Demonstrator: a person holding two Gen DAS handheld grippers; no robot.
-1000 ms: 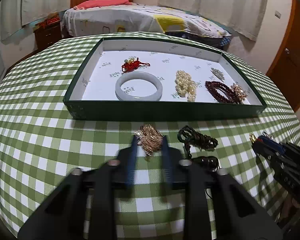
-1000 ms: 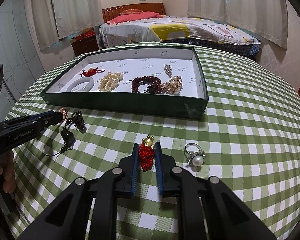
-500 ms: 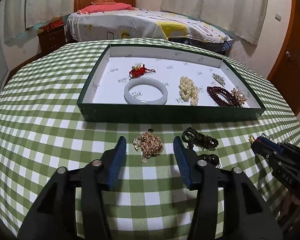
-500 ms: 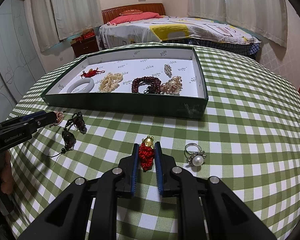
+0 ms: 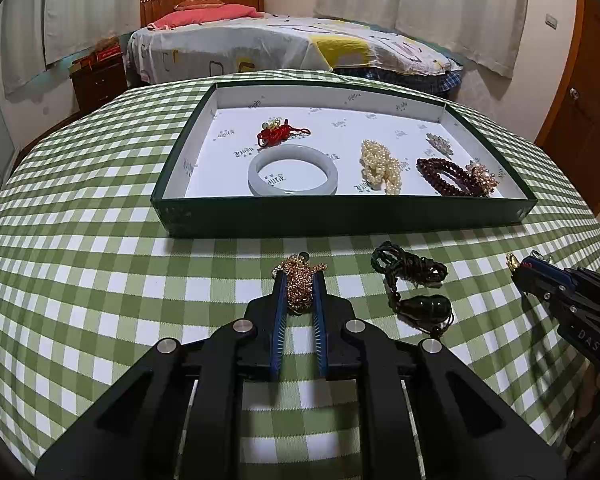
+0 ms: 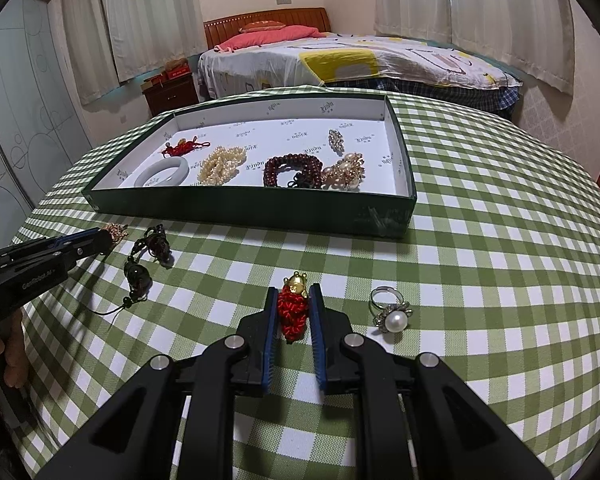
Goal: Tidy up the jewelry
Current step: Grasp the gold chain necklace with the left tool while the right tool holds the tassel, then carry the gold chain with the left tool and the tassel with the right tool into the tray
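Left wrist view: my left gripper [image 5: 299,276] is closing its jaws on the gold chain [image 5: 300,285], a bunched heap lying on the green checked tablecloth [image 5: 100,280]; the blue pads touch both its sides and a little of it spills past the fingertips at 12 o'clock. The dark cord necklace [image 5: 414,284] with its dark pendant lies on the cloth at 3 o'clock of the chain, near but apart. The green tray [image 5: 340,216] sits at 12 o'clock, beyond the chain, and holds a red knot charm [image 5: 278,134], a pale bangle [image 5: 293,171], a pearl cluster [image 5: 380,166], a dark bead bracelet [image 5: 444,176], a pearl-and-gold piece [image 5: 482,176] touching it, and a small brooch [image 5: 440,144]. My right gripper [image 5: 518,270] shows at the 3 o'clock edge. In the right wrist view that gripper [image 6: 294,304] is clamped on a red knotted charm [image 6: 293,308] with a gold top, pinched between the two pads, the gold top poking out past the tips at 12 o'clock. A pearl ring [image 6: 392,314] lies on the cloth at 3 o'clock of it, just beside the right finger, not touching. The tray is at 12 o'clock here too, well apart from the charm.
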